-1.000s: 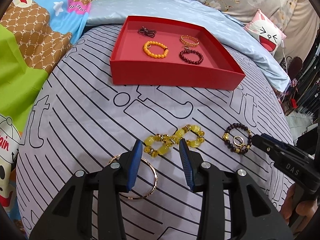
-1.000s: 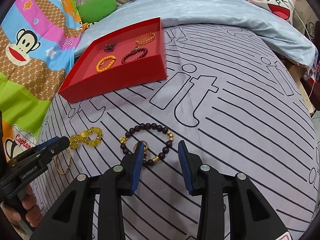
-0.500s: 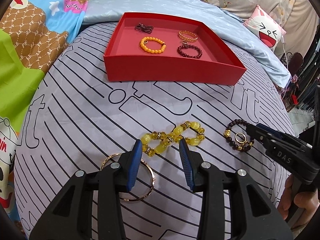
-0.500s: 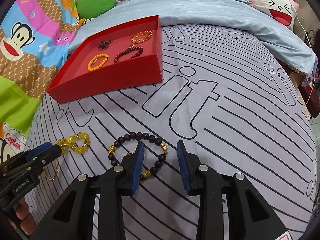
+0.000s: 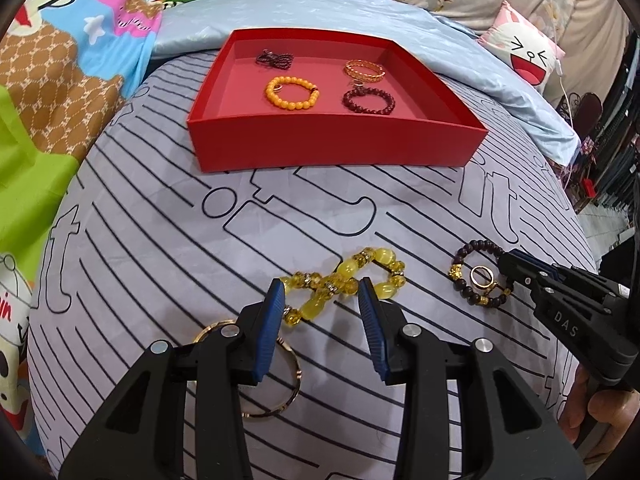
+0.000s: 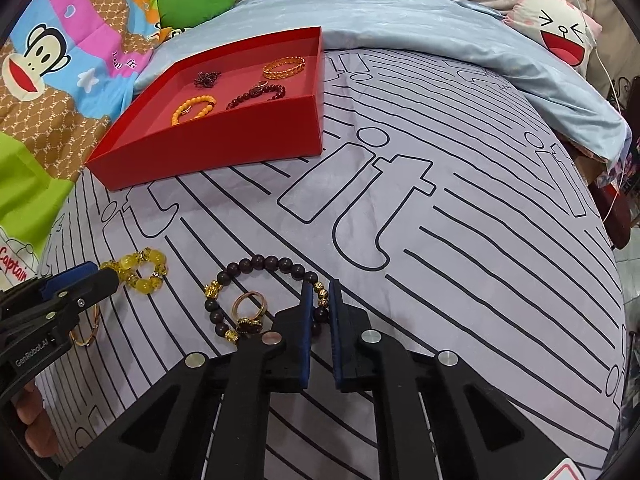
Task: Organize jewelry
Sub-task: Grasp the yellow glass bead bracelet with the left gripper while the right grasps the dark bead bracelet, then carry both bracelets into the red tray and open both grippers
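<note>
My right gripper (image 6: 320, 292) is shut on the right side of a dark bead bracelet (image 6: 260, 261) that lies on the striped bedsheet. A gold ring (image 6: 248, 308) rests inside that bracelet's loop. My left gripper (image 5: 320, 292) stands open just above the sheet, with a twisted yellow bead bracelet (image 5: 348, 268) lying between and ahead of its fingertips, not gripped. A thin gold bangle (image 5: 298, 376) lies partly under its left finger. Farther back sits a red tray (image 5: 332, 152) holding an orange bracelet (image 5: 292, 92), a dark red one (image 5: 368, 100), a gold chain bracelet (image 5: 364, 70) and a small dark piece (image 5: 274, 58).
A light blue quilt (image 6: 440, 32) is bunched behind the tray. A cartoon-face pillow (image 5: 528, 60) lies at the back right, and a colourful cartoon blanket (image 5: 60, 60) and green cushion (image 6: 196, 4) at the left. The bed drops off at the right. A person's hand holds each gripper.
The right gripper's jaws have closed from open onto the dark bead bracelet. The left gripper has stayed open over the yellow bracelet, barely moving.
</note>
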Tool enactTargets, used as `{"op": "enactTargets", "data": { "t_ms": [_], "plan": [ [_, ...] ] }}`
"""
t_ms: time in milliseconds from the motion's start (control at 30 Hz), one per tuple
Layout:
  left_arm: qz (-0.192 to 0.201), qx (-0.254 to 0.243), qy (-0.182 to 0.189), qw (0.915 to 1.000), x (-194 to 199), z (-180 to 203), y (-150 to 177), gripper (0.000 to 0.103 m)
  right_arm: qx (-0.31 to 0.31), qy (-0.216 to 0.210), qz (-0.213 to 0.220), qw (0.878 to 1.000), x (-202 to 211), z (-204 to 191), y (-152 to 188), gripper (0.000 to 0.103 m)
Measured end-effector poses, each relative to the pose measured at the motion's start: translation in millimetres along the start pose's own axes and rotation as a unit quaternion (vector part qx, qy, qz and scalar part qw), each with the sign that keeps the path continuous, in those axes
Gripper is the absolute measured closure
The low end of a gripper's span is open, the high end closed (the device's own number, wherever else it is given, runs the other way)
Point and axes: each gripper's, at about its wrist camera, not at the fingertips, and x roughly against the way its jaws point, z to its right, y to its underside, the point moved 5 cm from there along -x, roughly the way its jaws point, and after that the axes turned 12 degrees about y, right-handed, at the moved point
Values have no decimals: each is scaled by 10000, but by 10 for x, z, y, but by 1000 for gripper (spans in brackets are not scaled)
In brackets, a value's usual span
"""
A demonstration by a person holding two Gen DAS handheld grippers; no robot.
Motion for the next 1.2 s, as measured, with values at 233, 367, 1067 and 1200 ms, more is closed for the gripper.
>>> {"op": "enactTargets", "data": {
  "t_ms": [233, 367, 1067, 1200],
  "plan": [
    [-129, -71, 137, 9998, -90, 46, 27, 80, -29, -26, -20, 10000, -2, 6, 1, 95],
    [-189, -42, 265, 9995, -105, 63, 49, 92, -33, -39, -26, 10000, -2, 3, 1, 95],
    [36, -50, 527, 9986, 194, 234, -29, 94, -50, -430, 438, 9981, 535, -103, -111, 96],
    [106, -84, 626, 9979, 295, 295, -65, 94, -20, -511, 570, 9971, 679, -144, -162, 96]
  ]
}}
